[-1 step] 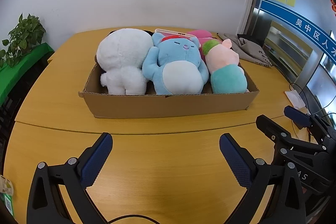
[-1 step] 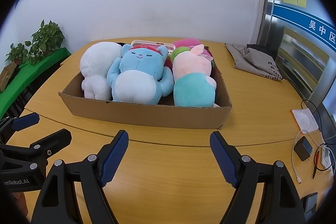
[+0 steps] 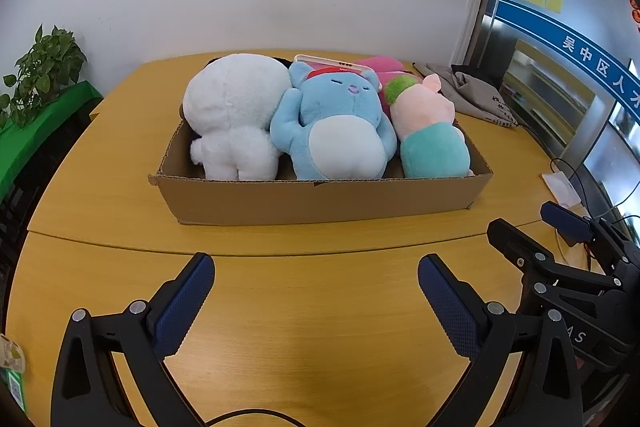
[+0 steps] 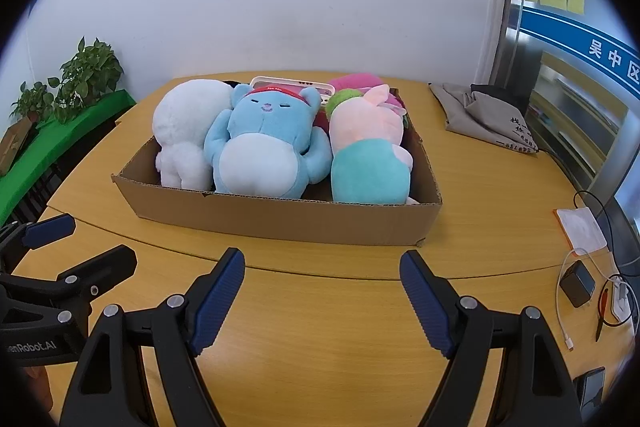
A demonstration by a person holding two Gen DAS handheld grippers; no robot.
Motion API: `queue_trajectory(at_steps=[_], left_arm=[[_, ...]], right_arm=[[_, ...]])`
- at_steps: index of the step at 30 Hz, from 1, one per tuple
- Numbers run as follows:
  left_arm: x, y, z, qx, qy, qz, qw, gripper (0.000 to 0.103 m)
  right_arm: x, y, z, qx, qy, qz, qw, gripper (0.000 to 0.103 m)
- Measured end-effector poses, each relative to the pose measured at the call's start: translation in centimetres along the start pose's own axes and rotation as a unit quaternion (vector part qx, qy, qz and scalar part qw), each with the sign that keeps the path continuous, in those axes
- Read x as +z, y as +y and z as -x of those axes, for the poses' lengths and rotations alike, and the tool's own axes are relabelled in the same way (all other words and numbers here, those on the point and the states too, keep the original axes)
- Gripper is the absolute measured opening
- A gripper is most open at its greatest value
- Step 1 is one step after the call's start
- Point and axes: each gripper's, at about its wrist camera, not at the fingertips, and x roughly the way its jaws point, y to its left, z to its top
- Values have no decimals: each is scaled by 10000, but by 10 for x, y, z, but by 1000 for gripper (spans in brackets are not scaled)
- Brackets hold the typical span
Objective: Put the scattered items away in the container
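Nothing has moved since the earlier frame. Both the left hand-held gripper point(image 3: 316, 301) and the right hand-held gripper point(image 4: 322, 297) hang released, holding nothing, near the cardboard box point(image 3: 320, 201). White point(image 3: 234, 119), blue point(image 3: 336, 131) and pink-teal point(image 3: 430, 135) plush toys lie inside the cardboard box; tidying looks finished.

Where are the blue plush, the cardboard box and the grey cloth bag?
blue plush point(image 3: 340, 143), left wrist view, on its pale belly.
cardboard box point(image 3: 320, 201), left wrist view, on its near wall.
grey cloth bag point(image 4: 480, 119), right wrist view, on its folded middle.

Black-framed claws point(image 3: 316, 301) point(image 4: 322, 301), ribbed blue pads point(image 3: 182, 303), silver screws.
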Motion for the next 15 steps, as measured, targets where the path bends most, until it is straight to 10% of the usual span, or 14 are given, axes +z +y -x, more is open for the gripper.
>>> queue_trajectory(at_steps=[15], left_arm=[[-1, 1, -4, -58, -5, -59, 10000, 103]], right_arm=[[-1, -4, 0, 8, -56, -39, 10000, 80]])
